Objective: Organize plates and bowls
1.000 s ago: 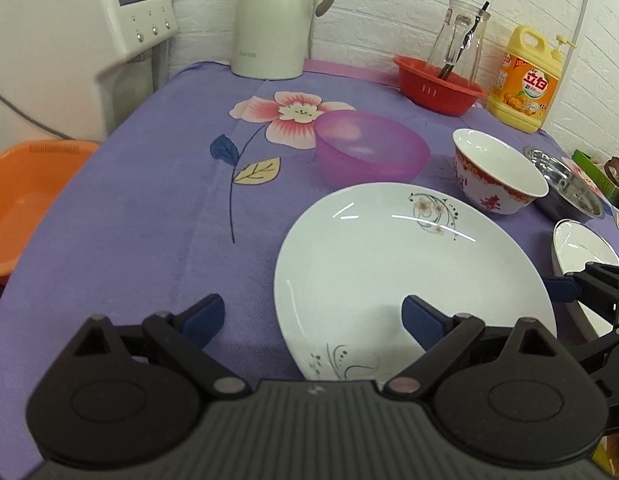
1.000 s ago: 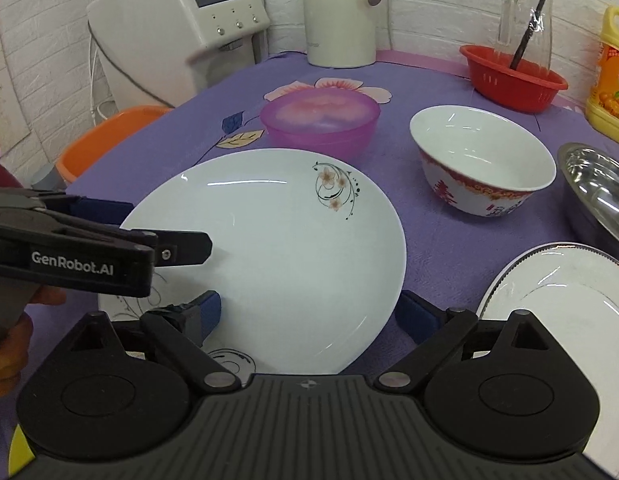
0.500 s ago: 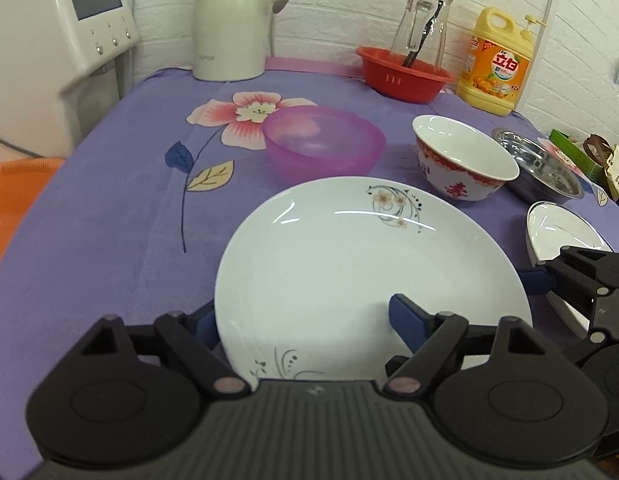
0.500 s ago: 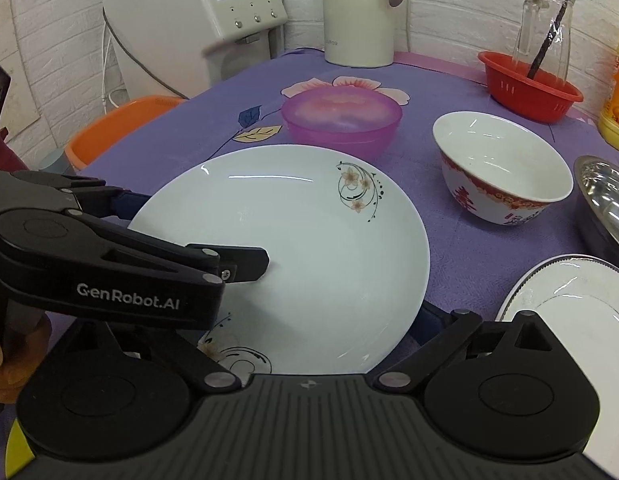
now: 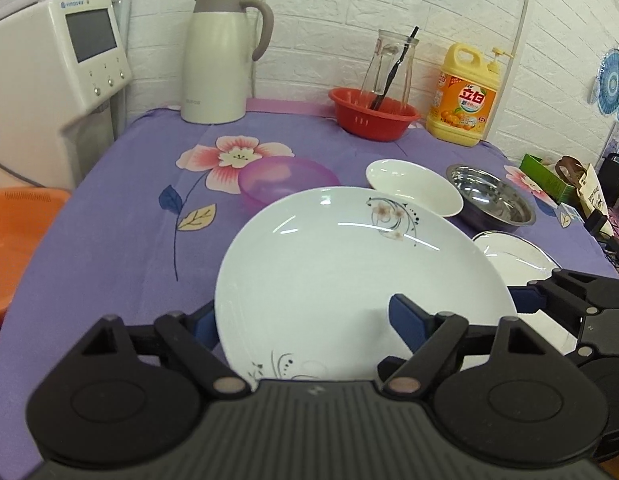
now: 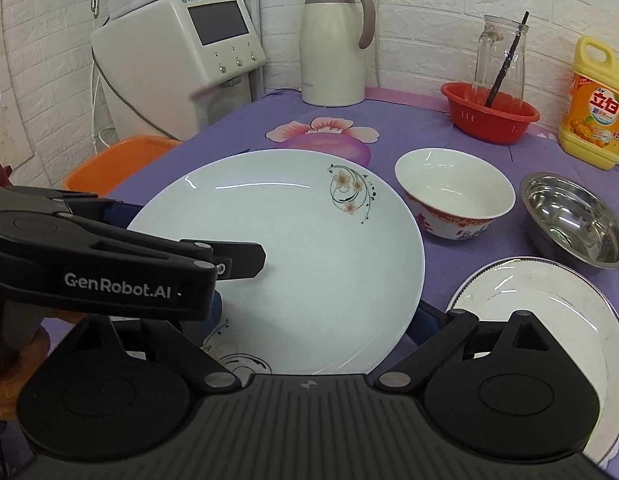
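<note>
**Large plate gripped from both sides**

I have the left gripper (image 5: 301, 320) clamped across the white floral plate's (image 5: 349, 272) near rim. My right gripper (image 6: 321, 320) seems closed on its right edge too, though one finger is hidden. The plate sits tilted above the purple tablecloth (image 5: 121, 216)

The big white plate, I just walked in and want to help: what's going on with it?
A person holds handheld tongs in each hand, and both grip the big floral plate. The left tongs clamp its near rim; the right tongs clamp the same rim beside them. The plate appears raised off the purple tablecloth, in front of the purple bowl. The red-patterned bowl, steel bowl and smaller plate lie untouched.
</note>
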Demonstrator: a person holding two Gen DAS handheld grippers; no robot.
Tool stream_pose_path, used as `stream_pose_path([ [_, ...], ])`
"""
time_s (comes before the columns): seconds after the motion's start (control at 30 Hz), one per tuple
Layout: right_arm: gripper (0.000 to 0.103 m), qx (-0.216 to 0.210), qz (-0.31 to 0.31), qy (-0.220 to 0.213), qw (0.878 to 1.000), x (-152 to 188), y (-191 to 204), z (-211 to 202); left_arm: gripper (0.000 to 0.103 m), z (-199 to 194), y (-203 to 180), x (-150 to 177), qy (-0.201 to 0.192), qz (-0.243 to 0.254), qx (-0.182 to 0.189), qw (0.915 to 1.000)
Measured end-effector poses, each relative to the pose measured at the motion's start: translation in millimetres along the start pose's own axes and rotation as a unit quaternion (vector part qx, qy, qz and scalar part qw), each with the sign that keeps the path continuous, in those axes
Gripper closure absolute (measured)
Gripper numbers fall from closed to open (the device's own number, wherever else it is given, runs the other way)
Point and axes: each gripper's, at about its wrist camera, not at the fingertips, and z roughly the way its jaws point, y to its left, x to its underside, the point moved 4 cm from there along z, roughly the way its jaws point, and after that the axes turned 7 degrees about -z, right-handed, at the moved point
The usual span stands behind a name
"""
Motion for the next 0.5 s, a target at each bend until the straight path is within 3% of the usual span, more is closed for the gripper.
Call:
stream_pose_path([
  [0.17,0.0,-0.001,0.007,-0.005,1.0,17,16,-26,0.02,-31,-8,23,-0.004,-0.001,0.005,1.0],
  [0.5,0.0,0.006,0.039,0.011,0.999,83,52,-76,0.02,-76,-21,94,0.01,-0.017,0.014,0.9997],
])
